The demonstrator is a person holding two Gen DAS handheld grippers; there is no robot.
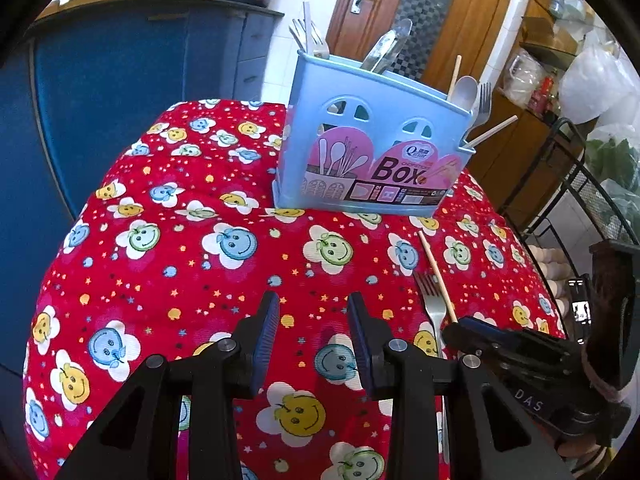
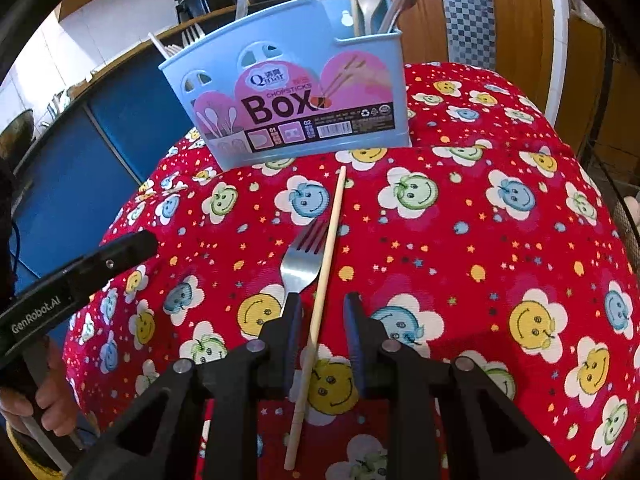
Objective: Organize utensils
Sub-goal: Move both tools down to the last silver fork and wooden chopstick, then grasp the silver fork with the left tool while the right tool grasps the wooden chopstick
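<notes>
Just beside the chopstick [image 2: 322, 280], a fork [image 2: 301, 264]; box [image 2: 296, 92] beyond.

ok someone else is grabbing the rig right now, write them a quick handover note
Left gripper: open, empty, over bare cloth left of the loose pieces.
Right gripper: open, straddling the chopstick lying on the red tablecloth; pads not on it yet.
Fork: flat on the cloth beside the chopstick, tines towards the box; its handle runs under the right gripper's left finger.
Blue utensil box: upright at the far edge.
Done: forks, spoons and chopsticks already stand in the box.
Left: grip the chopstick and box it, then the fork.
</notes>
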